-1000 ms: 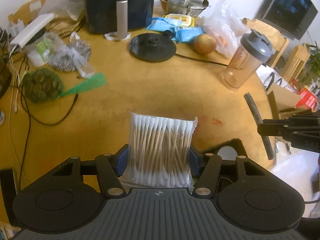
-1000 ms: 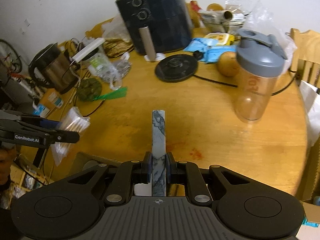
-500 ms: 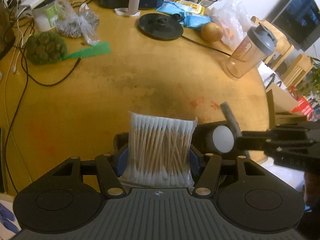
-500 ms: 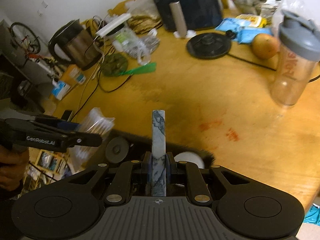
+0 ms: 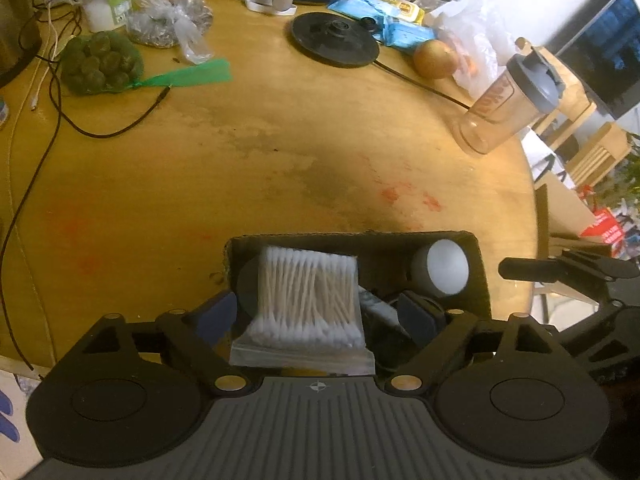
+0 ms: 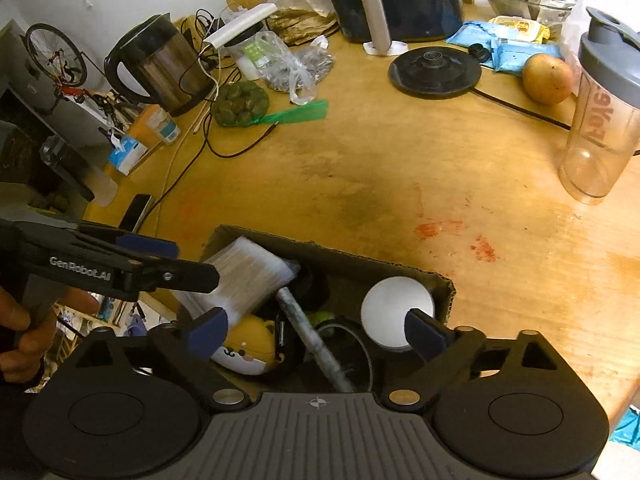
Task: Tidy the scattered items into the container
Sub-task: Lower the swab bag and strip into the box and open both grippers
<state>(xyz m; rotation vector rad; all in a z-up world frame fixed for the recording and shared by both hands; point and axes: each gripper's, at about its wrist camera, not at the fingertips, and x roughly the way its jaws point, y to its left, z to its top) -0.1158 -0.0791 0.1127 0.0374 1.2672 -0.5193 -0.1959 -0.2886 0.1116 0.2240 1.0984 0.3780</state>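
Opening now, both claws differ from before: left claw (image 5: 326, 312) frees the swab bag (image 5: 308, 300), right claw (image 6: 316, 330) the marbled stick (image 6: 312, 340), into the box (image 6: 400, 268) at six o'clock.

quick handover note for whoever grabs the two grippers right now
Left gripper: fingers opening, bag of cotton swabs loose between them, dropping into the cardboard box.
Right gripper: fingers opening; marbled stick released, lying tilted in the box.
Also in the box: white round item, yellow plush toy.
Done: swabs and stick delivered.
Left: lift both grippers out; the other table clutter looks like household items, so check what else belongs.
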